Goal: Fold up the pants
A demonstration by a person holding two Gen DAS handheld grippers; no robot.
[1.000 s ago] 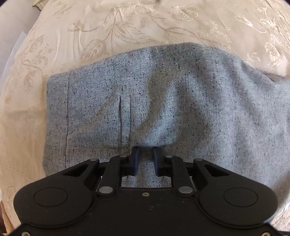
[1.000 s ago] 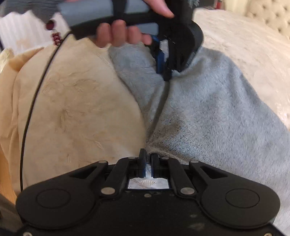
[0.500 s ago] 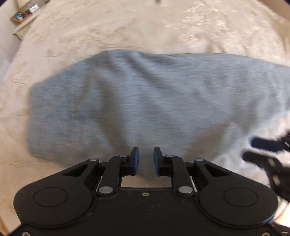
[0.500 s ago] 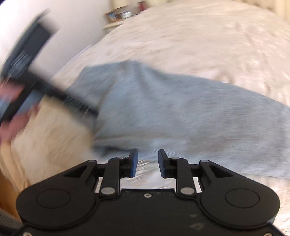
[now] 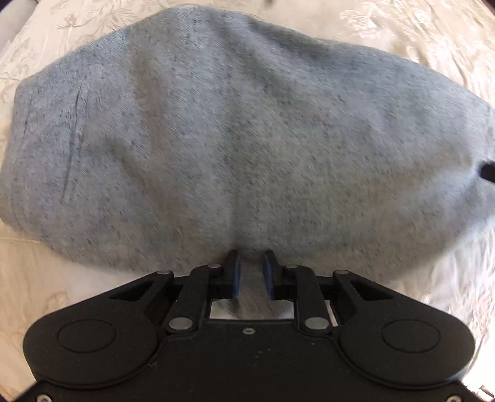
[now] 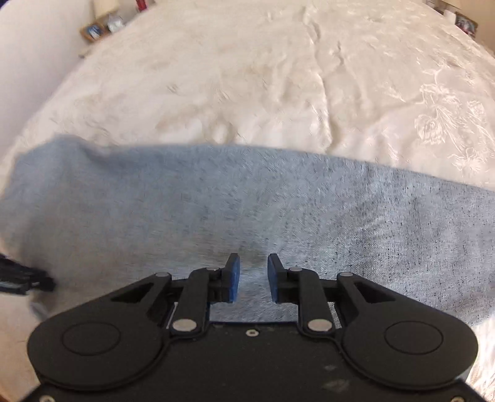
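Two grippers are seen over one pair of grey pants [image 5: 247, 139] laid on a cream embroidered bedspread [image 6: 278, 77].

Change from one second before: the right gripper [image 6: 253, 276] was then nipped on a pant edge, with a hand and the other tool at 12 o'clock; now cloth is merely seen behind its gap, the pads not pressing, and the jaws are closing. The hand is no longer in view. The left gripper [image 5: 250, 275] was then near a belt loop at mid-frame; that loop now lies toward 9 o'clock. Its jaws are opening slightly, with grey fabric seen between the blue pads [image 5: 235, 278]; whether they pinch it cannot be told.

Count: one garment, one bedspread, two grippers, two blue pads on each.

Hard to make out: both views are motion-blurred. A dark tool part [image 6: 21, 278] is cut off at 9 o'clock in the right view, and a dark tip [image 5: 488, 171] at 3 o'clock in the left. Small items on a shelf [image 6: 102, 26] at 11 o'clock are too blurred to name.
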